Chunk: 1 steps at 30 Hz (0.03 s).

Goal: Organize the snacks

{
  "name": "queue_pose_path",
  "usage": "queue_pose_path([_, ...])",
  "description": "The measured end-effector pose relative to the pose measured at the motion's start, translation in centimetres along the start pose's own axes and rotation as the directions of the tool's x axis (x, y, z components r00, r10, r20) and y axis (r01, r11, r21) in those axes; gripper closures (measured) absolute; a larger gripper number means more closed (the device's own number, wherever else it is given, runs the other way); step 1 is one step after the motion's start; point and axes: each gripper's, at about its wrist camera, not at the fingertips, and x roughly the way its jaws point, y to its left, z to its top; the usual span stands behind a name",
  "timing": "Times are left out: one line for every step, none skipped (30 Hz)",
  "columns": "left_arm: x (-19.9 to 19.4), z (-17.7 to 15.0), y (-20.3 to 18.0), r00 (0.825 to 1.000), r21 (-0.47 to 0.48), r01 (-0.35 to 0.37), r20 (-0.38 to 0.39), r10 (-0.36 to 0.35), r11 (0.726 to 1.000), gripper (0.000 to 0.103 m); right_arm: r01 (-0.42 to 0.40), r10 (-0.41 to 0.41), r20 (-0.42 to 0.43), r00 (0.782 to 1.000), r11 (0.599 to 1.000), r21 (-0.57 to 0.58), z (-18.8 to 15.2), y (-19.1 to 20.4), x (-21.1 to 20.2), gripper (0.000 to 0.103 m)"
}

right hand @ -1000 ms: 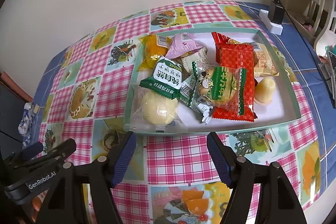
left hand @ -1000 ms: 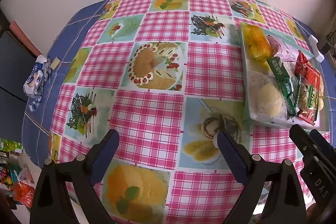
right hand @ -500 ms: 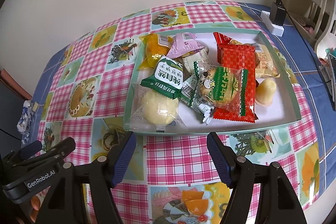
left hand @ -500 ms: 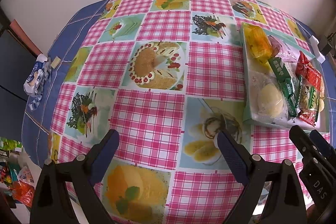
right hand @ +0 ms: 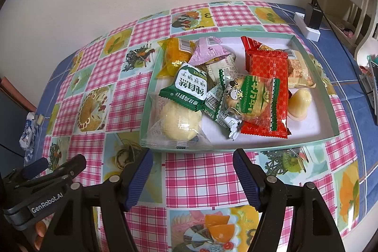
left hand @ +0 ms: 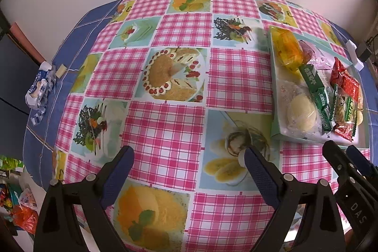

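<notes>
Above the checked tablecloth (left hand: pixel 165 124), both tongs, left (left hand: pixel 186 157) and right (right hand: pixel 192 157), tilt downward, gaping, seemingly empty.

Your left gripper (left hand: pixel 189 164) has black plastic arms, silver screws and ribbed dark-blue pads (left hand: pixel 258 175). Lower left of the right wrist view, its body reads "GenRobot.AI"; your right gripper (right hand: pixel 192 170) matches.

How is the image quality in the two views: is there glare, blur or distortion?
Left wrist view: sharp, soft even light, strong fisheye bending of the pink checked tablecloth, dark corners. Right wrist view: also sharp; small glare spots on the clear plastic wrapper of the round yellow bun; the pale green shallow tray looks curved by the lens.
</notes>
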Motion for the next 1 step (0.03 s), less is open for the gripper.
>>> queue_pose_path([0.02, 0.01, -0.04, 1.000, 0.002, 0.000, 0.000, 0.000, 1.000, 0.008, 0.000, 0.000, 0.000, 1.000, 1.000, 0.000, 0.00, 0.00, 0.00, 0.029])
